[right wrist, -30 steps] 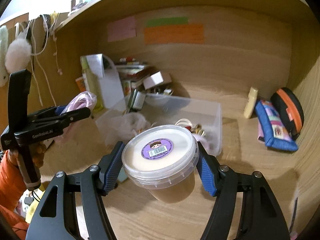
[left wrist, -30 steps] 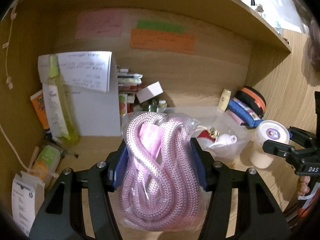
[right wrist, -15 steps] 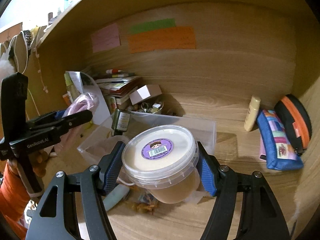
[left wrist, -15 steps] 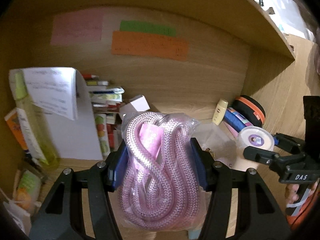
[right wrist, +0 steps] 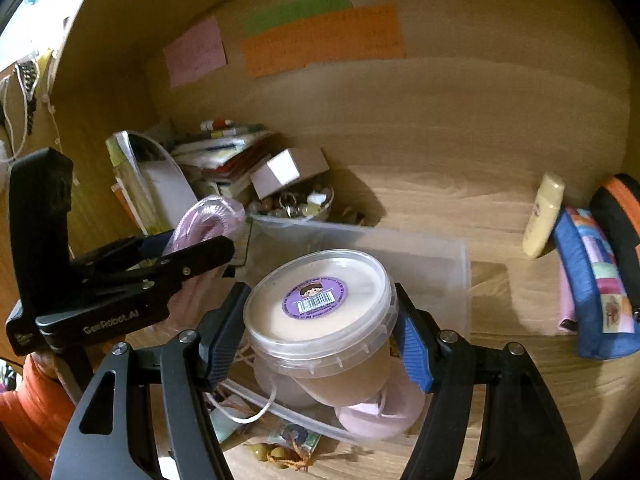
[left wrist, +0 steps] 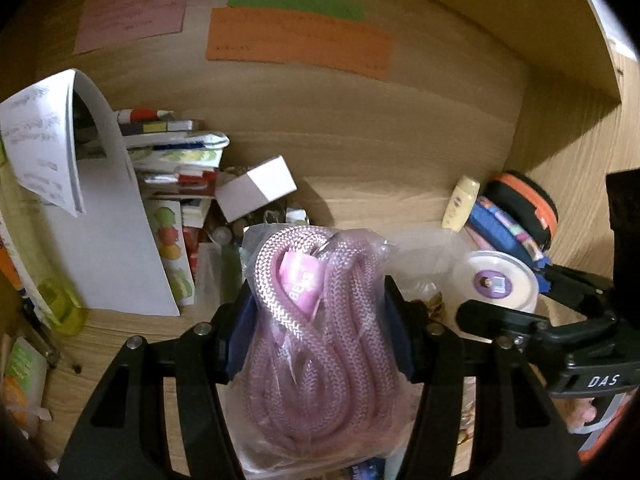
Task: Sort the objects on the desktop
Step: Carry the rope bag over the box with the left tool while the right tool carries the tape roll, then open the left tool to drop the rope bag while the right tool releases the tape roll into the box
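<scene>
Left wrist view: the left gripper (left wrist: 316,316) clamps a bagged pink rope (left wrist: 320,340) over the desk (right wrist: 460,192). The right gripper (right wrist: 320,340) clasps a lidded tub (right wrist: 320,312) above the clear bin (right wrist: 432,264); bare wood lies toward the right edge.

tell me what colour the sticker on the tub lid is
Purple, with a white barcode; the sticker shows best in the right wrist view.

Wooden desk (right wrist: 460,192); clear plastic bin (right wrist: 400,244), cream tube (right wrist: 544,216), blue pouch (right wrist: 592,280), stacked booklets (right wrist: 224,156)
</scene>
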### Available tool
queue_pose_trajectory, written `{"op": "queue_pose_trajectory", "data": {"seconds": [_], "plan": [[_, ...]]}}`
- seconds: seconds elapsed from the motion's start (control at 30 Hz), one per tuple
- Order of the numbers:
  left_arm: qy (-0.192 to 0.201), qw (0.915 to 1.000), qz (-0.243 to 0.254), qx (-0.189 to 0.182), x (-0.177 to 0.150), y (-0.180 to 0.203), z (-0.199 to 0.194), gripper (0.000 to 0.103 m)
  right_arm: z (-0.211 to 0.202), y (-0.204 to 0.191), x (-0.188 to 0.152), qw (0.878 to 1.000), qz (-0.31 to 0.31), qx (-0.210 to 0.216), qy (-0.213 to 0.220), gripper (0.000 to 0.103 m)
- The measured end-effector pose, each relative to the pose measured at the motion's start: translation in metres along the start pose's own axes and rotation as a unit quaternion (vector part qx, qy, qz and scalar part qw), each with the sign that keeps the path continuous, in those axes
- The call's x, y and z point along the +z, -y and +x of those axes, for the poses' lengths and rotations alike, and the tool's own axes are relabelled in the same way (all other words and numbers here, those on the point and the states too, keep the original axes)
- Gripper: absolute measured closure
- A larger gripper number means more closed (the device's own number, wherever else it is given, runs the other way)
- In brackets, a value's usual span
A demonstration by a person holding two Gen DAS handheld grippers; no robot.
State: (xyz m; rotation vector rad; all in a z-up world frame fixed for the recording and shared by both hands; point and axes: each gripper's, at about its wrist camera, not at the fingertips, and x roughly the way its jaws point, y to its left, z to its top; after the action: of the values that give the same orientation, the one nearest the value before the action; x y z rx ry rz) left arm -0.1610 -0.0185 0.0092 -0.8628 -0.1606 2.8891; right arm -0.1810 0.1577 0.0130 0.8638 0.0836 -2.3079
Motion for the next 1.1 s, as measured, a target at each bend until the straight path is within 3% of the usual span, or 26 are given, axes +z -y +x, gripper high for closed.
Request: {"op": "queue_pose_trajectory", "data": {"seconds": [0.5,0.8,0.93,1.1], "plan": [[-0.022,0.9997,0.007,-0.009,-0.009,0.001,0.012,0.045,0.006,-0.011,-0.009,0.999,-0.037,-0.022,0.01,0.038],[0.008,0.9997,0.01,-0.02,-0.002,0.004,-0.01,0.042,0.006,-0.015,-0.009,0.997,-0.051,-0.048,0.015,0.032],[0.025,0.9995,0.012,-0.013,0.001,0.005,-0.019,0.031,0.003,-0.015,-0.009,0.997,-0.052,-0.052,0.021,0.029],[0.038,0.9992,-0.005,-0.012,0.005,0.001,-0.028,0.028,-0.006,-0.019,-0.008,0.996,-0.057,-0.059,0.035,0.023]]}}
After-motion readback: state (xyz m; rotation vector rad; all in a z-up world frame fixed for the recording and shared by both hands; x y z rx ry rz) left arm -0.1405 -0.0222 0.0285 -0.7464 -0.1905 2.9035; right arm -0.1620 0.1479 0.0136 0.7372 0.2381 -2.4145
